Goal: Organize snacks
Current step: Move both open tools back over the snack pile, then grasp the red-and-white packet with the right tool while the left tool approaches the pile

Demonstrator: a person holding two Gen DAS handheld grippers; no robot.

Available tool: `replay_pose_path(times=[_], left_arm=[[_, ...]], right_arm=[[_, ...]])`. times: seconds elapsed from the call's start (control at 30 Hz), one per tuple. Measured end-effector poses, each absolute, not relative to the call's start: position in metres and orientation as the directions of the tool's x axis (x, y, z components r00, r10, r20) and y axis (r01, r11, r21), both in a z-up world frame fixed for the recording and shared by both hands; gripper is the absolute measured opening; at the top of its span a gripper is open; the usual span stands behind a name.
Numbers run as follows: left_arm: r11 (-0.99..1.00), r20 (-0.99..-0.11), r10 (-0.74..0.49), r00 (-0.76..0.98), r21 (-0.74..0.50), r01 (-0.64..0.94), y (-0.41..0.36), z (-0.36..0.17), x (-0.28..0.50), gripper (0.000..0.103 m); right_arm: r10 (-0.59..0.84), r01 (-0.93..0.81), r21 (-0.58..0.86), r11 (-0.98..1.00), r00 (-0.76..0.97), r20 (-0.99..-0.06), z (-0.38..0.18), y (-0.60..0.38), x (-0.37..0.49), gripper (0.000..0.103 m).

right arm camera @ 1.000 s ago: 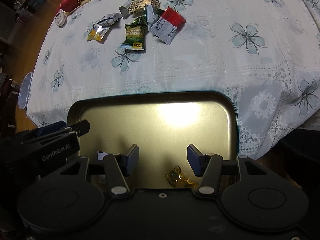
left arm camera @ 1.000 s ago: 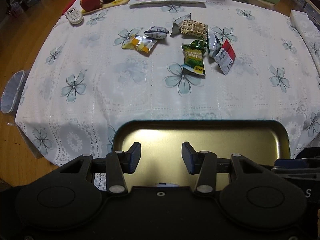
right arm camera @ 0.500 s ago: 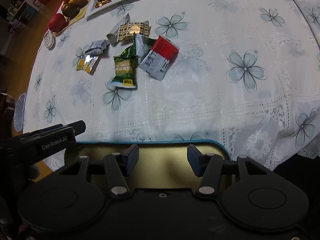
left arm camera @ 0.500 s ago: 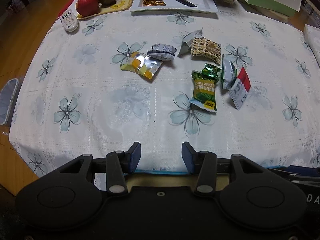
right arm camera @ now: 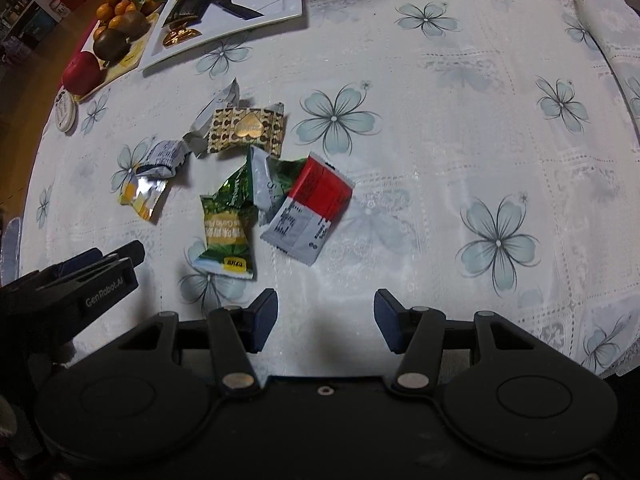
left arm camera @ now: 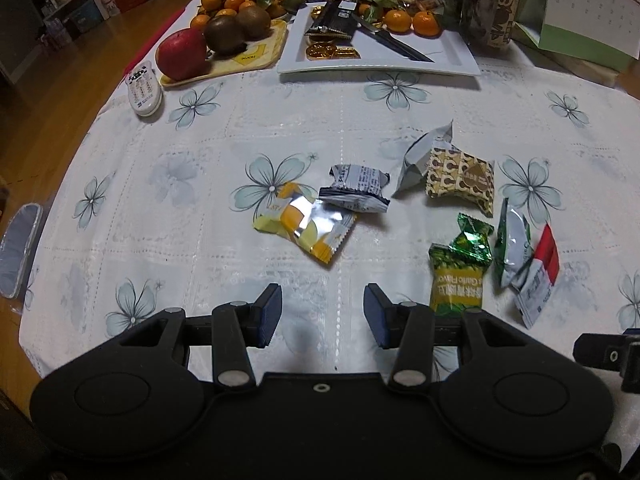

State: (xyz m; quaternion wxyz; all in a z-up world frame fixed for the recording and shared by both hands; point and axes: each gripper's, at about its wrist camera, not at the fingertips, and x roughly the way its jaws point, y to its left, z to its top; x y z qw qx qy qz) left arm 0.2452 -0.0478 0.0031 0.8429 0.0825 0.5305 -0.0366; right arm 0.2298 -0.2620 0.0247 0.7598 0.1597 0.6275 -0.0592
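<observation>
Both grippers hung over the white flowered tablecloth (left arm camera: 160, 184), pointing steeply down, and neither held anything. The left gripper (left arm camera: 322, 315) had its jaws apart over bare cloth, with nothing between them. The right gripper (right arm camera: 325, 320) likewise had its jaws apart and empty. In the right wrist view the left gripper's black body showed at the lower left edge. The snacks lay loose in a cluster on the cloth just beyond the fingertips. A yellow packet (left arm camera: 306, 226) lay nearest the left gripper, with a grey packet (left arm camera: 357, 188) resting on its far edge. Further right sat a brown patterned packet (left arm camera: 460, 180), touching a silver wrapper (left arm camera: 422, 156) on its left. A green packet (left arm camera: 460, 276) lay just beyond the left gripper's right finger, partly hidden behind it. Beside it stood a green-and-silver packet (left arm camera: 514, 246), then a red-and-white packet (left arm camera: 538, 280), the three overlapping, as the right wrist view made clear. At the far side of the table were a board of fruit (left arm camera: 224, 40), a white plate (left arm camera: 456, 58) bearing a knife (left arm camera: 392, 42), and a remote (left arm camera: 142, 88) at the left edge.
</observation>
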Motion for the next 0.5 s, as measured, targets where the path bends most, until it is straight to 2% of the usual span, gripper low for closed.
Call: replay_pose_path(times=[0.27, 0.5], left_arm=[[0.995, -0.924, -0.012, 0.383, 0.026, 0.094, -0.036, -0.024, 0.264, 0.054], [0.99, -0.914, 0.052, 0.403, 0.1, 0.098, -0.039, -0.038, 0.262, 0.055]], right_arm=[[0.135, 0.378, 0.21, 0.902, 0.216, -0.967, 0.003, -0.278, 0.264, 0.056], [0.162, 0.44, 0.237, 0.866, 0.201, -0.966, -0.014, -0.276, 0.279, 0.056]])
